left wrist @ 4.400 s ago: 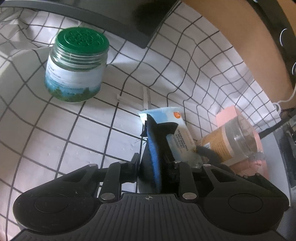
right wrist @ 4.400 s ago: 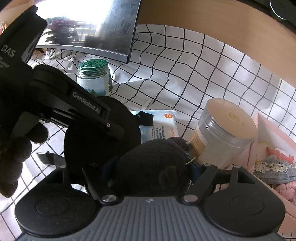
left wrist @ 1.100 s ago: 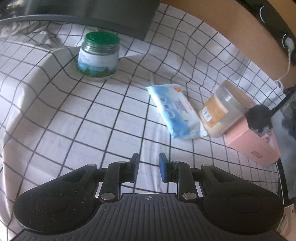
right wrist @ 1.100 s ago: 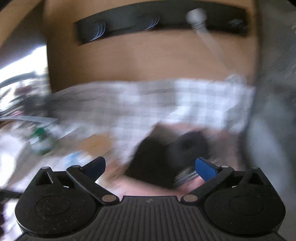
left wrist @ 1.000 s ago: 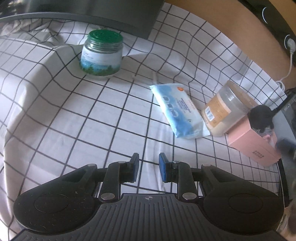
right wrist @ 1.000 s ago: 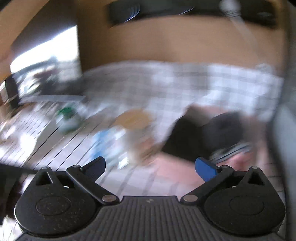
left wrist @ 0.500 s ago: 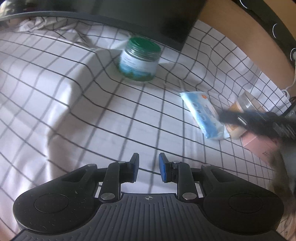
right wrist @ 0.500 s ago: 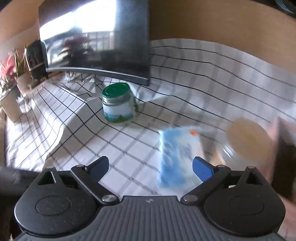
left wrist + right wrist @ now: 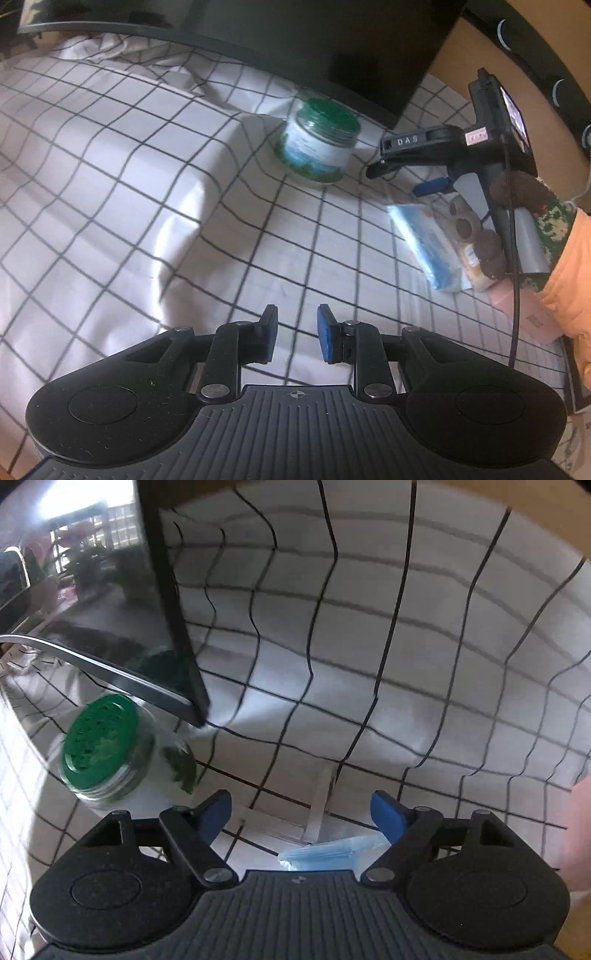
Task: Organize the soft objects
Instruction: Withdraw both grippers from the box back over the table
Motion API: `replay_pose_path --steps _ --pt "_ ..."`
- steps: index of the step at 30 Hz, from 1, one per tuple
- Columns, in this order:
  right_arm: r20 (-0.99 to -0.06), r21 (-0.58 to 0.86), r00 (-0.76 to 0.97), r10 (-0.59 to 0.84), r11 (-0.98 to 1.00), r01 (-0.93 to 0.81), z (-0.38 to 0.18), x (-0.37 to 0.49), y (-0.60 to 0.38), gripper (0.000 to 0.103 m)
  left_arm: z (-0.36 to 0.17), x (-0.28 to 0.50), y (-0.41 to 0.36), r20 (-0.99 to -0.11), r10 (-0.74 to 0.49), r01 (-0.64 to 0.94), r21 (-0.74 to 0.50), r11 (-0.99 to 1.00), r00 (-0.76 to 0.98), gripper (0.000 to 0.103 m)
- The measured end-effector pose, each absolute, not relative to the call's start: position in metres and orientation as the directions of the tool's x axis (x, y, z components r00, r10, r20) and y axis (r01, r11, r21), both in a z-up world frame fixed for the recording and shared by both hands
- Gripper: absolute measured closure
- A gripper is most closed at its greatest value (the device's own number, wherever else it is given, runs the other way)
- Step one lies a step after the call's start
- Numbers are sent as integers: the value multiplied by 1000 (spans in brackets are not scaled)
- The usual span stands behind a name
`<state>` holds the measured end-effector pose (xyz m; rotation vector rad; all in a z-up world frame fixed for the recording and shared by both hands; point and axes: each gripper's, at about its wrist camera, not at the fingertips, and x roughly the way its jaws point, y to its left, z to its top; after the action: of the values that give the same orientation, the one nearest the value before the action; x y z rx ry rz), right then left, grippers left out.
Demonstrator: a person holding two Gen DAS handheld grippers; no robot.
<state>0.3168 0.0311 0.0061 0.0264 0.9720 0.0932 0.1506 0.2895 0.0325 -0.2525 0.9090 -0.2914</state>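
A blue wipes pack (image 9: pixel 421 240) lies on the checked cloth (image 9: pixel 147 184), right of centre in the left wrist view. Only its near end (image 9: pixel 332 853) shows in the right wrist view, low between the jaws and clear of both pads. My right gripper (image 9: pixel 301 805) hovers over it, jaws wide and closing with nothing pressed between them. The left wrist view shows that right gripper (image 9: pixel 400 181) above the pack, held by a gloved hand (image 9: pixel 517 188) with an orange sleeve. My left gripper (image 9: pixel 295 321) hangs over bare cloth, jaws narrowly apart and empty.
A green-lidded glass jar (image 9: pixel 317 147) stands left of the pack, also in the right wrist view (image 9: pixel 107 746). Behind it is a dark monitor (image 9: pixel 110 609). A beige-labelled jar (image 9: pixel 469 258) and a pink box (image 9: pixel 532 314) sit at the right, partly hidden by the hand.
My right gripper swung left from the pink box to over the wipes pack and jar, and its jaws narrowed. It entered the left wrist view. My left gripper drifted left.
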Motion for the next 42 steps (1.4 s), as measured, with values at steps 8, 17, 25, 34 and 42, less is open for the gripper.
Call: replay_pose_path --steps 8,17,25,34,42 --pt "-822 2 566 64 994 -109 -14 315 44 19 30 152 290 -756 -333 136 -313 940 563 77" --pt "-760 15 631 157 974 -225 26 248 49 74 28 156 276 -763 -342 152 -312 938 549 77" --pt "-731 -1 655 189 961 -278 50 118 3 89 33 191 239 -750 -360 194 -304 933 554 77" --pt "-755 -17 650 88 988 -153 18 66 -42 67 45 244 136 -729 -443 344 -295 892 522 77" --pt "-753 25 654 77 996 -88 11 42 -79 55 36 298 53 -749 -519 586 -218 780 412 77"
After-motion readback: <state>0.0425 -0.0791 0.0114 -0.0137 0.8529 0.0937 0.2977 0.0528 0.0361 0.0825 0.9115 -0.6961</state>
